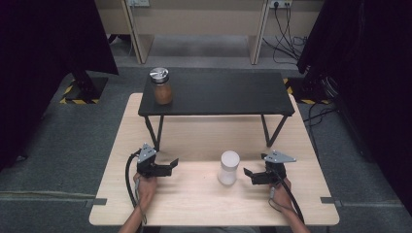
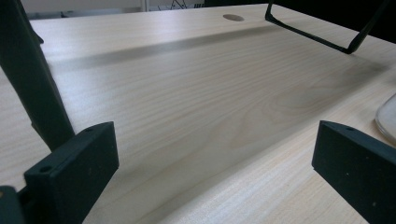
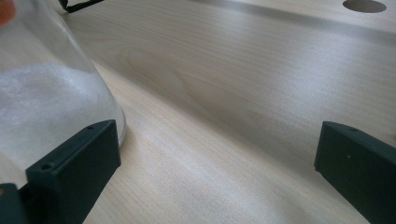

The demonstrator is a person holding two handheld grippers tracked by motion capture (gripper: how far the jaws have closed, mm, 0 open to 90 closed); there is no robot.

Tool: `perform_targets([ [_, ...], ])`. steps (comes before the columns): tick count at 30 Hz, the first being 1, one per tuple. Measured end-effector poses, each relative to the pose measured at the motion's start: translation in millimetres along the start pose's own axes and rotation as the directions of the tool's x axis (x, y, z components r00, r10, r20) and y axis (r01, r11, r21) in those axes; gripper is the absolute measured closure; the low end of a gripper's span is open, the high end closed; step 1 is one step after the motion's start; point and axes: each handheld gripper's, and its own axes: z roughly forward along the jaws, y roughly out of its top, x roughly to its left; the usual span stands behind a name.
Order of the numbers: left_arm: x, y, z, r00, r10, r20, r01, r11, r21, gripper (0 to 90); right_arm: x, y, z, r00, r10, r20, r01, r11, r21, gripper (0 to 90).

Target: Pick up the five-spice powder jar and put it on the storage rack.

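Step in hand: the white jar (image 1: 229,167), standing upright on the bench (image 1: 194,204) at lower centre of the high view, is judged about to be grasped.
Doing it well: the right gripper (image 1: 252,175) should be squared to the jar body and closed low, so the jar is not tipped.
Right fingers: spread wide, nothing held; one finger (image 3: 74,163) is seen just beside the jar's base.
Left gripper (image 1: 171,165): fingers apart, empty, near the jar.
Brown jar (image 1: 162,86): left untouched on the black shelf (image 1: 223,94), upper left.

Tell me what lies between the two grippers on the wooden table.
In the high view, the white jar stands between the left gripper and the right gripper, nearer the right one. Bare wooden table covers the rest.
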Motion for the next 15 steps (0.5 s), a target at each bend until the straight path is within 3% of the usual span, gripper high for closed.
perform_targets([
  [4,3.9,-0.4,2.0,0.9997,-0.022,0.009,0.022,0.9997,0.003,0.0,0.8,-1.5,-1.6,1.0000,0.000,0.002,0.000,1.0000,-0.004,0.4],
  [15,2.2,1.1,3.4,0.9999,-0.010,0.011,0.010,0.9999,0.011,0.0,0.9,-1.4,-1.6,1.0000,0.001,0.003,-0.001,1.0000,-0.003,0.4],
])
